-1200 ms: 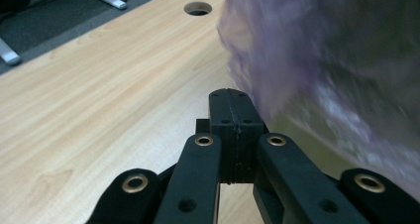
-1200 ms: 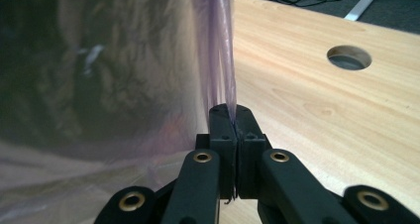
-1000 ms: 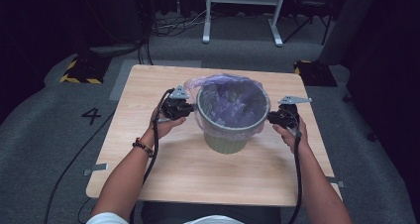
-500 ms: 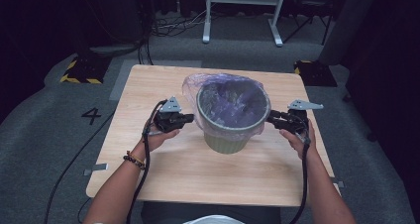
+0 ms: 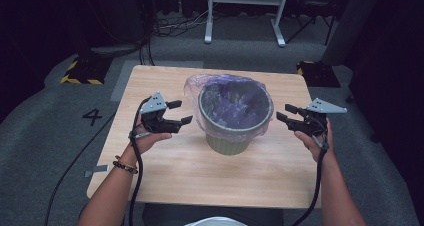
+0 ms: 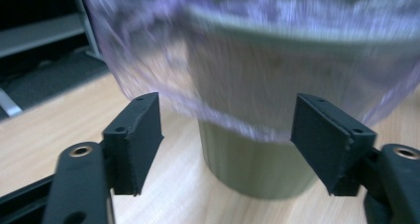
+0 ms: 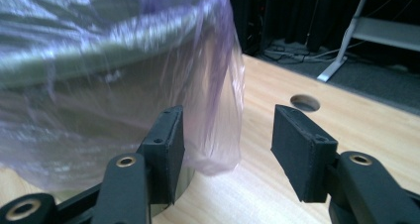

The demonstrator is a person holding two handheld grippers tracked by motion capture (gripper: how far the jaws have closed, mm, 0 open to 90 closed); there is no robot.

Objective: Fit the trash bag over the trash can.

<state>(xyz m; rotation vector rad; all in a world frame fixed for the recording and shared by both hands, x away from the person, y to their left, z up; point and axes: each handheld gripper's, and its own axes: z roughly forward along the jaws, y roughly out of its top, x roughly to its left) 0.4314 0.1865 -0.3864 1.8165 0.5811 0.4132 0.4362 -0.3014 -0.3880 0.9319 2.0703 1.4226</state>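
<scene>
Purple liner [image 5: 220, 88] sitting folded over green bin [image 5: 227, 143] rim; left gripper [image 5: 179, 113], right gripper [image 5: 283, 113] both gaping wide, gripping nothing, flanking bin.

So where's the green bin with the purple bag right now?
In the high view the green bin stands near the middle of the wooden table, between the open left gripper and the open right gripper, touching neither.

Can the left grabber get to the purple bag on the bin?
Probably yes. The left gripper is open, facing the bin from close beside it, and nothing sits between its jaws and the purple bag folded over the rim.
</scene>
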